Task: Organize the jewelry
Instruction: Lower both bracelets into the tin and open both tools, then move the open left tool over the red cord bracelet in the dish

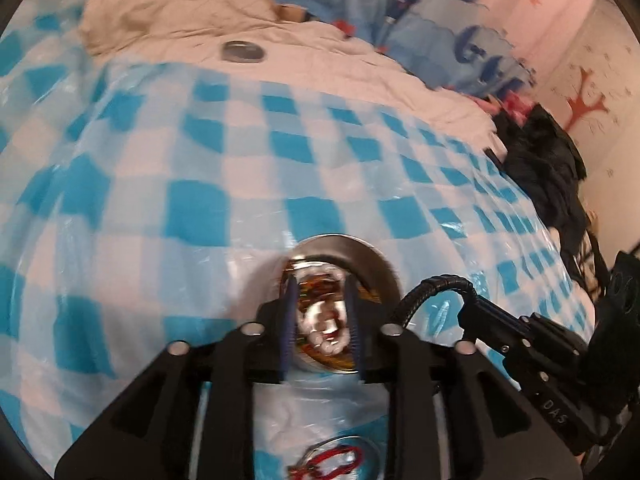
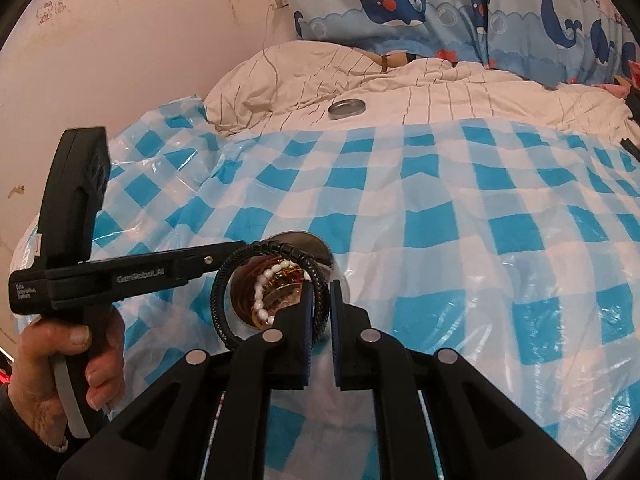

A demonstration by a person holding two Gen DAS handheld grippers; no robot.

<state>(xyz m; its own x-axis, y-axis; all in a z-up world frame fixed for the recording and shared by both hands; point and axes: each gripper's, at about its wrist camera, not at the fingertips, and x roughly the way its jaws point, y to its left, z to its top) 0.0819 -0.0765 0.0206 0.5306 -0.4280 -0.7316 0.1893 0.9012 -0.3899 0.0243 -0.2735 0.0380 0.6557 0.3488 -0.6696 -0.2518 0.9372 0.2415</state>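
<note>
My right hand-held gripper [image 2: 320, 300] pinches the black braided cord bracelet [image 2: 224, 300] above the round silver tin of jewelry [image 2: 316, 242] on the bed, at my six o'clock. My left hand-held gripper [image 1: 322, 292] hangs narrowly parted, empty, over it. Next I lower the bracelet inside and let go.

Materials around the round metal tin [image 2: 308, 240]

Tin: shiny brushed steel. Under it, glossy crinkled blue-check plastic sheet [image 2: 440, 208]. At its mouth, black braided cord bracelet [image 2: 320, 300], glossy white beads [image 2: 260, 296]. Beyond it, matt striped cotton duvet [image 2: 440, 96] and a dull metal lid [image 2: 347, 109].
</note>
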